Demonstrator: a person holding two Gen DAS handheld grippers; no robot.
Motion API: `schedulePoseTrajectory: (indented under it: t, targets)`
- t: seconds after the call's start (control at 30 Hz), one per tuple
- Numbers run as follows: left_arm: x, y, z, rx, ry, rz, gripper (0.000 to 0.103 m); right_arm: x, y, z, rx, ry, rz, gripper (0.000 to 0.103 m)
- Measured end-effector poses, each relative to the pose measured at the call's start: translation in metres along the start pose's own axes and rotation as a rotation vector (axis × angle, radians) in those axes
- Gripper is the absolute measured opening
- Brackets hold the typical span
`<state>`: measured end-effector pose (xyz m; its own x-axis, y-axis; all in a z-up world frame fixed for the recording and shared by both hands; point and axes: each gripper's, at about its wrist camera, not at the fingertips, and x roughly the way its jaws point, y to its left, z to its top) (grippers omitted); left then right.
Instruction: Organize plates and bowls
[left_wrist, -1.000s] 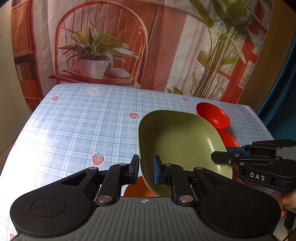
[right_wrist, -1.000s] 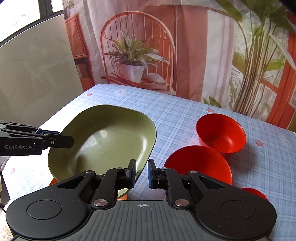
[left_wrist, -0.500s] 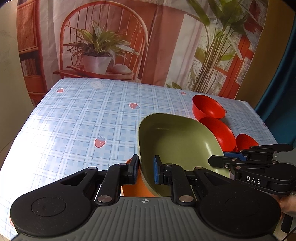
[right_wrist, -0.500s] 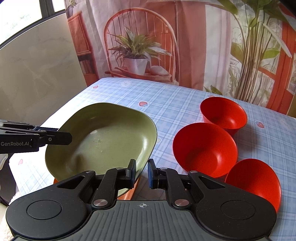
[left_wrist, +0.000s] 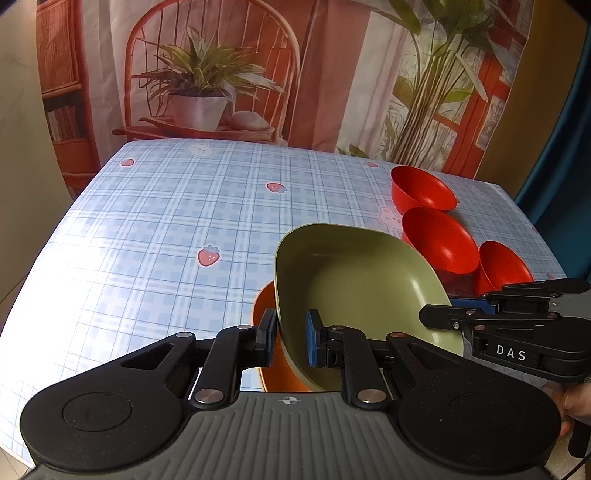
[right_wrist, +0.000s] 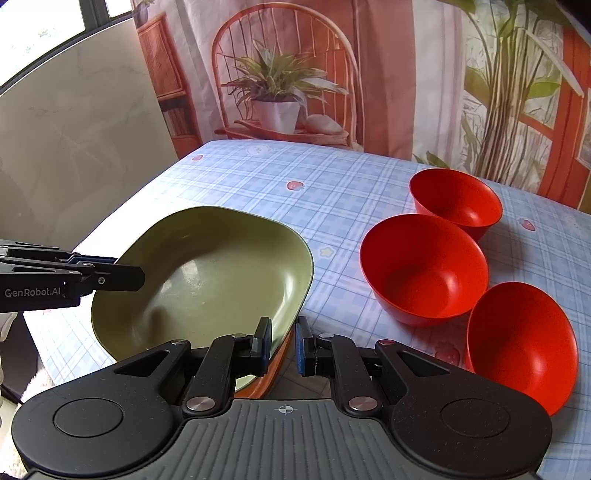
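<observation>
Left gripper (left_wrist: 291, 338) pinching green plate (left_wrist: 354, 291) rim.

matt green plate (right_wrist: 207, 280), glossy red bowls (right_wrist: 424, 269), cloth tablecloth (left_wrist: 166, 221)

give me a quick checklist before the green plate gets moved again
1. Left hand-held gripper straddles the green plate rim: ok, pads sit on either side of it.
2. Right hand-held gripper on the opposite rim: ok, the rim runs between its pads.
3. Grip firmness on both sides: cannot tell.
4. Plate level: not ok, it looks tilted.
5. Orange dish underneath stays behind: cannot tell, mostly hidden by the plate.
6. Three red bowls apart from the plate: ok, a gap of tablecloth shows between them.
</observation>
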<state>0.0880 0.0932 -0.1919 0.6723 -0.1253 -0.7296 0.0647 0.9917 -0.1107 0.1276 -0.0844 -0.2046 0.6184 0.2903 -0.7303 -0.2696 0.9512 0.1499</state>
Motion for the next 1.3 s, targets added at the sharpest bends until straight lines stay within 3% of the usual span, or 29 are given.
schedulePoseTrajectory:
  t: [0.53, 1.17, 1.3]
  targets:
    - [0.012, 0.006, -0.02, -0.019, 0.044, -0.007, 0.017, 0.016, 0.007, -0.01, -0.057, 0.027, -0.019, 0.012]
    - [0.012, 0.005, -0.026, -0.021, 0.031, 0.019, 0.02, 0.017, 0.015, -0.013, -0.13, 0.021, -0.042, 0.018]
    - [0.009, 0.003, -0.024, -0.03, 0.012, 0.021, 0.034, 0.011, 0.018, -0.012, -0.146, -0.004, -0.054, 0.018]
